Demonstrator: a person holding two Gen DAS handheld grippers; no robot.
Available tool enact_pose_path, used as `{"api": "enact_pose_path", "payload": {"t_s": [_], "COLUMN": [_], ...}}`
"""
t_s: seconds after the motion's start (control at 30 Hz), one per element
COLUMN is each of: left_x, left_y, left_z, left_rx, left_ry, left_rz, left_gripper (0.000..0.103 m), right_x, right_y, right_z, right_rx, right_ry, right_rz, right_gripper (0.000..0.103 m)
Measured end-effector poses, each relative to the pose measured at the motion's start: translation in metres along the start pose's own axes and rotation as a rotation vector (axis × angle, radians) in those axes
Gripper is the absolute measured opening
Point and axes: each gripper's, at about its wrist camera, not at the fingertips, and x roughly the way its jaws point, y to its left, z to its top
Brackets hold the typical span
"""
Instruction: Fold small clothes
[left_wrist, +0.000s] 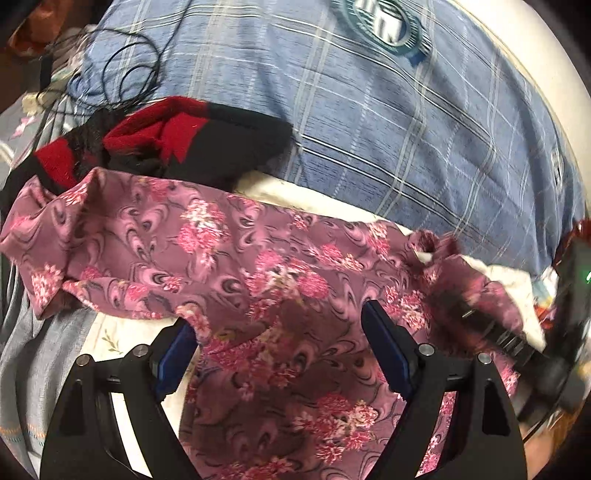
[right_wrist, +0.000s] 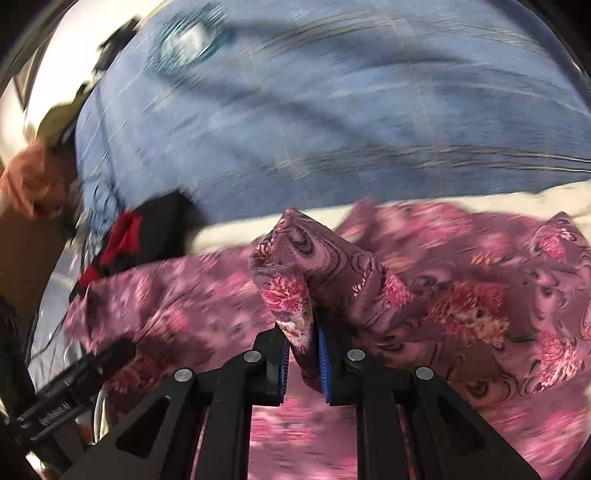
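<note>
A mauve garment with pink flowers (left_wrist: 258, 266) lies spread across the bed. My left gripper (left_wrist: 279, 336) hovers over its near part with the jaws wide apart. The cloth lies under and between the blue pads (left_wrist: 388, 350), which do not press on it. My right gripper (right_wrist: 303, 350) is shut on a raised fold of the same floral garment (right_wrist: 295, 266), and the cloth trails off to the right. Blur hides detail around it. The right tool's black body (left_wrist: 517, 343) shows at the right edge of the left wrist view.
A red and black garment (left_wrist: 166, 144) lies bunched just behind the floral one. A blue plaid blanket (left_wrist: 369, 110) covers the far side of the bed, with coiled black cable (left_wrist: 122, 66) at the far left. A white sheet (left_wrist: 295, 195) and grey cloth (left_wrist: 29, 332) lie underneath.
</note>
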Motion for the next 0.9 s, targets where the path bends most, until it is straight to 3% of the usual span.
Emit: {"api": "enact_pose_path", "payload": {"t_s": [0.07,0.1,0.17,0.23,0.3,0.4,0.5,0.6,0.7,0.8,0.9], "left_x": [0.0,-0.001,0.0,0.002,0.004,0.006,0.009,0.018,0.027,0.012,-0.023], "left_y": [0.008,0.012,0.015,0.014,0.011,-0.001,-0.026,-0.051,-0.076,-0.078,-0.063], "left_z": [0.002,0.003,0.004,0.003,0.002,-0.002,-0.008,-0.015,-0.023,-0.031,-0.045], "left_rx": [-0.027,-0.039,-0.047,-0.043,-0.039,-0.028,-0.001,0.021,0.046,-0.059,-0.199], "left_ry": [0.004,0.005,0.004,0.008,0.022,0.056,0.093,0.137,0.187,0.18,0.091], "left_rz": [-0.01,-0.015,-0.018,-0.014,-0.02,-0.082,-0.143,-0.14,-0.084,-0.001,-0.048], "left_gripper": [0.086,0.086,0.086,0.086,0.086,0.086,0.086,0.086,0.086,0.086,0.086], "right_x": [0.012,0.021,0.032,0.019,0.0,-0.04,-0.075,-0.098,-0.114,-0.126,-0.132], "right_y": [0.015,0.021,0.028,0.03,0.02,-0.009,-0.053,-0.094,-0.13,-0.162,-0.18], "right_z": [-0.01,-0.015,-0.024,-0.029,-0.034,-0.048,-0.064,-0.079,-0.089,-0.096,-0.103], "right_rx": [-0.004,0.001,-0.002,-0.019,-0.009,0.027,0.092,0.176,0.269,0.367,0.42], "right_ry": [0.042,0.07,0.134,0.13,0.13,0.104,0.084,0.058,0.029,0.002,-0.022], "right_rz": [0.022,0.027,0.037,0.064,0.115,0.136,0.104,0.083,0.088,0.117,0.156], "right_gripper": [0.022,0.032,0.039,0.04,0.049,0.056,0.059,0.059,0.059,0.059,0.059]}}
